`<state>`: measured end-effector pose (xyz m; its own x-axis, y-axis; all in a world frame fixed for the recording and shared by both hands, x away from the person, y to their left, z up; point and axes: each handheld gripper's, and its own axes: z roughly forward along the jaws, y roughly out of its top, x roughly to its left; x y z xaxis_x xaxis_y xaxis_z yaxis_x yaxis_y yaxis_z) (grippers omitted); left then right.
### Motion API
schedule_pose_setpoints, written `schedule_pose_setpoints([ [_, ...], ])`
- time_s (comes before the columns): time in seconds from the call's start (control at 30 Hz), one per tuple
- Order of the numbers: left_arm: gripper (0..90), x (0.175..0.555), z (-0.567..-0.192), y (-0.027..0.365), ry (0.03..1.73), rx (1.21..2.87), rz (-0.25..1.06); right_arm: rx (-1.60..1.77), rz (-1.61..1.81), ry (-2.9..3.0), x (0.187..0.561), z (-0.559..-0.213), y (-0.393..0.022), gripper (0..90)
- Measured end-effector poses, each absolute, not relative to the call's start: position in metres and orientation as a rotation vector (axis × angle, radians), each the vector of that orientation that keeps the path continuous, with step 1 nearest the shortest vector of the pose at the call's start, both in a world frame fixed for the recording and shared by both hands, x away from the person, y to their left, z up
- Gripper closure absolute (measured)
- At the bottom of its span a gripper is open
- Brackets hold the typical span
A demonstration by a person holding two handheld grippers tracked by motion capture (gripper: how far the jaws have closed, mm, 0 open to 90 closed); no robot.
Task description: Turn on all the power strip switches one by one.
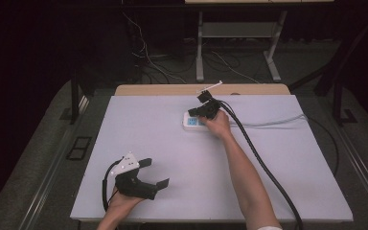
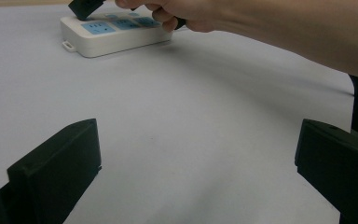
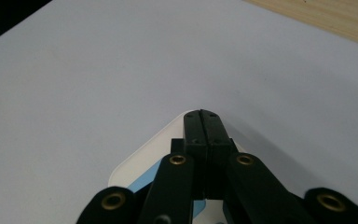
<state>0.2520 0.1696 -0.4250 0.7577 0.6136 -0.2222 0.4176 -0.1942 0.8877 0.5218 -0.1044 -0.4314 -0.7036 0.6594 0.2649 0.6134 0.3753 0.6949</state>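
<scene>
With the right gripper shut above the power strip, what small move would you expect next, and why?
Probably a short press straight down. The right gripper is shut, with nothing between its jaws, and its tips sit over the left end of the white power strip, above its blue panels. Whether they already touch it I cannot tell. The left gripper rests open near the table's front edge, well apart, so it likely waits.

Power strip [image 1: 193, 122] on table [image 1: 172, 143] far side, right claw [image 1: 195, 111] above it
</scene>
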Motion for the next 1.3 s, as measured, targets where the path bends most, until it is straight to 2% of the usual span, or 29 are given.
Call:
schedule_pose_setpoints([
  [0.2, 0.0, 0.253, -0.426, 0.17, 0.8, 1.826, 0.211, 1.139, 1.239, 2.549, 0.512, -0.422, -0.109, 89.4],
  [0.37, 0.0, 0.253, -0.426, 0.167, 0.793, 1.831, 0.209, 1.148, 1.276, 2.51, 0.502, -0.407, -0.128, 83.2],
  [0.5, 0.0, 0.253, -0.426, 0.167, 0.795, 1.833, 0.208, 1.161, 1.291, 2.485, 0.489, -0.4, -0.144, 73.8],
  [0.67, 0.0, 0.253, -0.427, 0.166, 0.797, 1.833, 0.209, 1.181, 1.301, 2.441, 0.469, -0.391, -0.168, 54.4],
  [0.87, 0.0, 0.253, -0.427, 0.163, 0.794, 1.839, 0.204, 1.198, 1.297, 2.411, 0.439, -0.382, -0.192, 17.8],
  [0.97, 0.0, 0.253, -0.427, 0.163, 0.791, 1.842, 0.203, 1.22, 1.292, 2.396, 0.421, -0.381, -0.204, 9.5],
  [1.0, 0.0, 0.252, -0.427, 0.163, 0.793, 1.842, 0.204, 1.215, 1.276, 2.396, 0.414, -0.381, -0.208, 0.0],
  [1.3, 0.0, 0.251, -0.428, 0.162, 0.797, 1.845, 0.206, 1.203, 1.325, 2.373, 0.353, -0.382, -0.241, 0.1],
])
